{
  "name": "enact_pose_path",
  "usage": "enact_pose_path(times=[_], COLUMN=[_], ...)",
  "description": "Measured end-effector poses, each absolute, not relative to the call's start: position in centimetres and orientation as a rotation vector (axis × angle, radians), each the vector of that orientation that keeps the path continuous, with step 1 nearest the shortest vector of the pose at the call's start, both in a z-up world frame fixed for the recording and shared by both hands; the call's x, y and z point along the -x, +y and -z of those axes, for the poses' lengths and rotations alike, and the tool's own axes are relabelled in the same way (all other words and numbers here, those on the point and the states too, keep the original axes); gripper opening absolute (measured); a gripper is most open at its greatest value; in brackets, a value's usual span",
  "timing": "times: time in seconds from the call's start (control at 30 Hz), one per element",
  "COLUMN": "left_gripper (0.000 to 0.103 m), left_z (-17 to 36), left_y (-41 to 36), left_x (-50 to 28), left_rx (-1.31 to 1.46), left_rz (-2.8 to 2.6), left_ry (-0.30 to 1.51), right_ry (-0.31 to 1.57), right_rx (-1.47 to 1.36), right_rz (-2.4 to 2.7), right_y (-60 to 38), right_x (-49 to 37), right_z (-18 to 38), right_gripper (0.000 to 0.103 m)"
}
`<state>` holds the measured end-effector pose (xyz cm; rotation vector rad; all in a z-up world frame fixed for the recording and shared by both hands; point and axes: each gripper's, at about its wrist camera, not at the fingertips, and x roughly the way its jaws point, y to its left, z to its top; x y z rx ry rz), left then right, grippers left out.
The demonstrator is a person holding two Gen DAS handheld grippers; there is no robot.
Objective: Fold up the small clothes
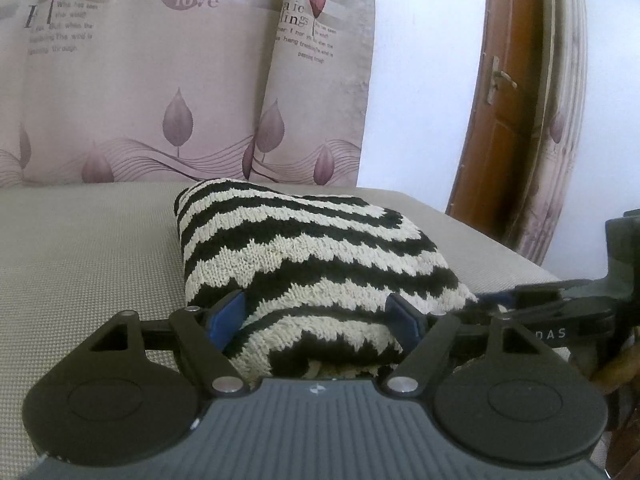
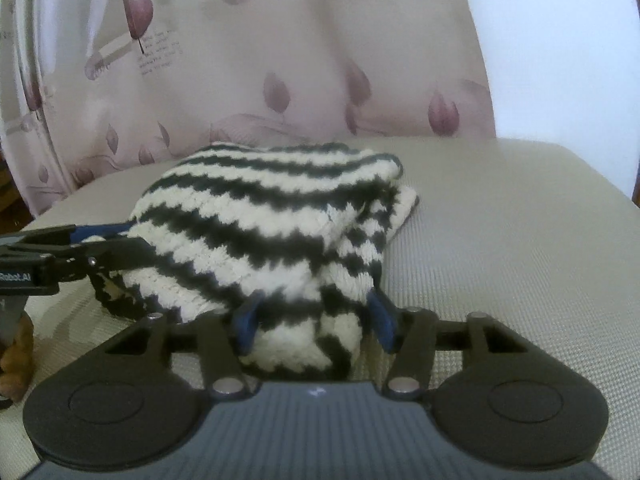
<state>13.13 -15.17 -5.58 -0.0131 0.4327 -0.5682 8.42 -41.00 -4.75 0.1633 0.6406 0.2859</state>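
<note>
A black-and-cream zigzag knit garment (image 1: 312, 248) (image 2: 260, 208) lies folded into a thick bundle on a beige textured cushion (image 1: 88, 260) (image 2: 500, 240). My left gripper (image 1: 316, 302) stands wide at the bundle's near edge, and a loose fold fills the gap between its blue pads (image 1: 228, 318) without looking squeezed. My right gripper (image 2: 313, 300) straddles a corner of the same bundle. The corner touches one pad (image 2: 245, 326) and a small gap shows at the other. Each gripper shows in the other's view, left (image 2: 116, 236) and right (image 1: 492, 300), low beside the garment.
A pink leaf-printed curtain (image 1: 160, 80) (image 2: 280, 60) hangs behind the cushion. A brown wooden door (image 1: 508, 120) with a handle stands at the right by a white wall. The cushion's far and right edges drop off. Part of a hand (image 2: 16, 352) shows at the left.
</note>
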Motion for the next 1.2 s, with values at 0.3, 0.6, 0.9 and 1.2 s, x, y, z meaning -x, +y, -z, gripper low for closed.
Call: enact_pose_path(times=[0.3, 0.6, 0.9, 1.2], left_gripper=[0.080, 0.085, 0.088, 0.095], left_z=[5.5, 5.6, 5.6, 5.7], left_y=[-15.5, -16.0, -16.1, -16.3], left_x=[-13.2, -13.0, -13.0, -13.0], left_rx=[-0.004, -0.032, -0.038, -0.044], left_rz=[0.560, 0.550, 0.545, 0.547], left_ry=[0.433, 0.434, 0.437, 0.441], right_ry=[0.679, 0.688, 0.687, 0.686], right_rx=[-0.235, -0.275, -0.288, -0.287], right_rz=[-0.310, -0.329, -0.339, -0.339], right_y=[-41.8, -42.3, -42.6, -42.6], right_x=[-9.1, -9.3, -9.3, -9.4], right_z=[5.3, 5.5, 5.6, 5.7], right_gripper=[0.065, 0.070, 0.073, 0.073])
